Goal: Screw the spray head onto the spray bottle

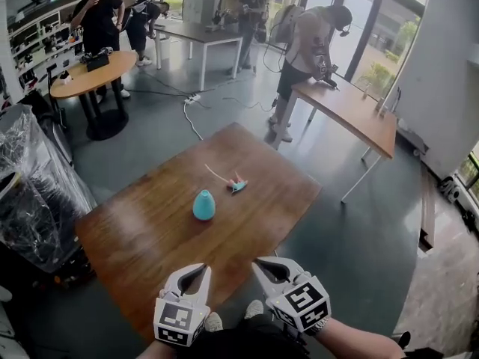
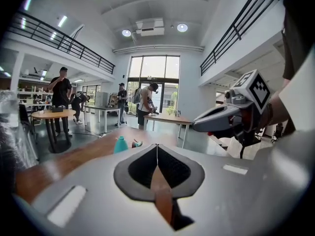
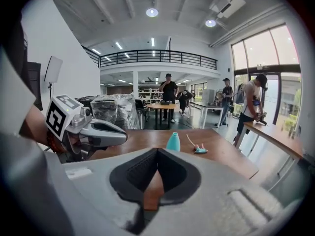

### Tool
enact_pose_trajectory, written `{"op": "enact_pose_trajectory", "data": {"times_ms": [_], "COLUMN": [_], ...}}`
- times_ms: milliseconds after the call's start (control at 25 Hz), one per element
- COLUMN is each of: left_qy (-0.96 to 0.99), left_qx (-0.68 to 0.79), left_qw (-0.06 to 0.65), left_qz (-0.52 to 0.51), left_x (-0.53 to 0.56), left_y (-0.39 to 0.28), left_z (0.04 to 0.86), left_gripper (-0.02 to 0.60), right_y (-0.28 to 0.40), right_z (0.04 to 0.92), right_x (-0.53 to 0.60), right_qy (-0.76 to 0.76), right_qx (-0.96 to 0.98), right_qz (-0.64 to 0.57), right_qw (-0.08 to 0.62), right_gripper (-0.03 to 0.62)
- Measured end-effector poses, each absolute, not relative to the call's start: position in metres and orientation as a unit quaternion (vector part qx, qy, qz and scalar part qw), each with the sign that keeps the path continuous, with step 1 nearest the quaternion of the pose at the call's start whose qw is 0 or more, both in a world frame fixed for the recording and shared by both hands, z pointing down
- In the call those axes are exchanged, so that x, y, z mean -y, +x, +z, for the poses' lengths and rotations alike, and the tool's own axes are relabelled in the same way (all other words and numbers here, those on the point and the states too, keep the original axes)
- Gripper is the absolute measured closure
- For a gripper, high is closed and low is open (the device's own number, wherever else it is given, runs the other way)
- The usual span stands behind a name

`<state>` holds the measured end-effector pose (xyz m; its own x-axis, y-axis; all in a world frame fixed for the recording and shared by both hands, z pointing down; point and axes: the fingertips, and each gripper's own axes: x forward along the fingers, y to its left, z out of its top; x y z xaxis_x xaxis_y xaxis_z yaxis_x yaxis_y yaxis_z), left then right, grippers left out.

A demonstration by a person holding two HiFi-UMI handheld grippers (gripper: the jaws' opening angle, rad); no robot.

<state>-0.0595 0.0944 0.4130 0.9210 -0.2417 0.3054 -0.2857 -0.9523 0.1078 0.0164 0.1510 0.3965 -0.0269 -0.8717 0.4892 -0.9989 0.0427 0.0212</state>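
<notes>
The left claw (image 1: pixel 196 270) is pressed together with nothing between its pads, and so is the right claw (image 1: pixel 263 265). Both hang at the 6 o'clock edge of the tabletop (image 1: pixel 142 238), side by side and touching nothing. There are two claws, one bottle and one spray head. The teal bottle (image 1: pixel 203 205) stands upright and capless near the middle of the tabletop, well apart from both claws. The spray head (image 1: pixel 236 184) lies on its side at about 1 o'clock from the bottle, near it but not touching, its thin tube pointing to 10 o'clock. Its details are too small to make out. The claws' handles are cut off at the bottom edge. Four people (image 1: pixel 98 12) stand by other tables behind.
</notes>
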Motion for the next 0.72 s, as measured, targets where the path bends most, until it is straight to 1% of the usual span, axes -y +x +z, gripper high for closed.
{"op": "enact_pose_trajectory", "data": {"times_ms": [160,280,520,720], "left_qy": [0.973,0.968,0.946,0.930], "left_qx": [0.147,0.161,0.223,0.255], "left_qw": [0.059,0.058,0.085,0.099], "left_qz": [0.169,0.186,0.218,0.247], "left_x": [-0.088,-0.081,-0.052,-0.029], "left_y": [-0.045,-0.022,0.042,0.105], "left_z": [0.432,0.442,0.471,0.492], "left_gripper": [0.561,0.557,0.537,0.534], "right_y": [0.040,0.066,0.131,0.176], "right_z": [0.415,0.432,0.464,0.481], "right_x": [-0.117,-0.097,-0.056,-0.030], "right_qy": [0.643,0.619,0.559,0.505], "right_qx": [0.721,0.738,0.774,0.801], "right_qz": [0.172,0.184,0.208,0.226], "right_qw": [0.194,0.197,0.211,0.228], "right_gripper": [0.602,0.602,0.602,0.602]}}
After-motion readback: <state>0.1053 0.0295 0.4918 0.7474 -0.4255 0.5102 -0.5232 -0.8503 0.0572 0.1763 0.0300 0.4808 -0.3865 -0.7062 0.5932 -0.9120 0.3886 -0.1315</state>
